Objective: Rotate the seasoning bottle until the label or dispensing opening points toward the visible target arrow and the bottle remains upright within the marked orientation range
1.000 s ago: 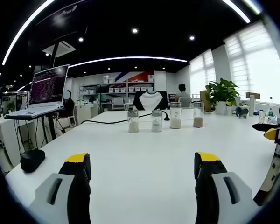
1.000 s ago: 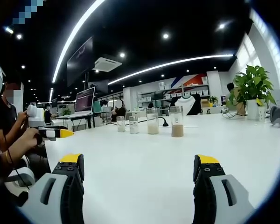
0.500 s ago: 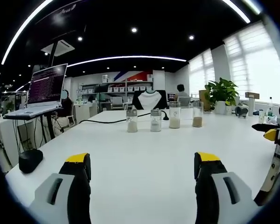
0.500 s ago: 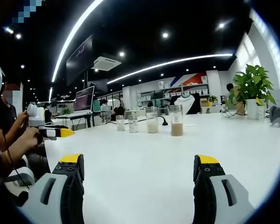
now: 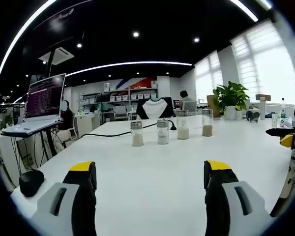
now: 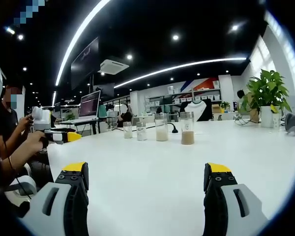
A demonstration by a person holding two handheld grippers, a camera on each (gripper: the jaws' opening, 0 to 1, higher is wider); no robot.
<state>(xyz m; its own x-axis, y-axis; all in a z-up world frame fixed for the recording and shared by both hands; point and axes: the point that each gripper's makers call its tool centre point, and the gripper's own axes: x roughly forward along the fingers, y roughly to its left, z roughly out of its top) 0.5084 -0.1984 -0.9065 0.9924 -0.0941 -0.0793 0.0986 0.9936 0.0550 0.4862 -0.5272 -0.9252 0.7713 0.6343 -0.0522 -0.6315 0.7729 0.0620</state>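
Four bottles (image 5: 137,134) standing upright in a row far across the white table (image 5: 152,172). Left gripper (image 5: 148,169) and right gripper (image 6: 146,169) both spread wide, holding nothing, low over the near table, well apart from bottles.

No readable text. Laptop screen (image 5: 44,96) at 10 o'clock in left gripper view shows lines of text, too small and blurred to read. Small round mark on the front of one seasoning bottle (image 5: 182,124), just above centre at 12 o'clock; not legible. Same mark on the brown-filled bottle (image 6: 187,128) in right gripper view, unreadable. Faint lettering on dark ceiling panel (image 5: 69,14) at 11 o'clock, cannot make out.
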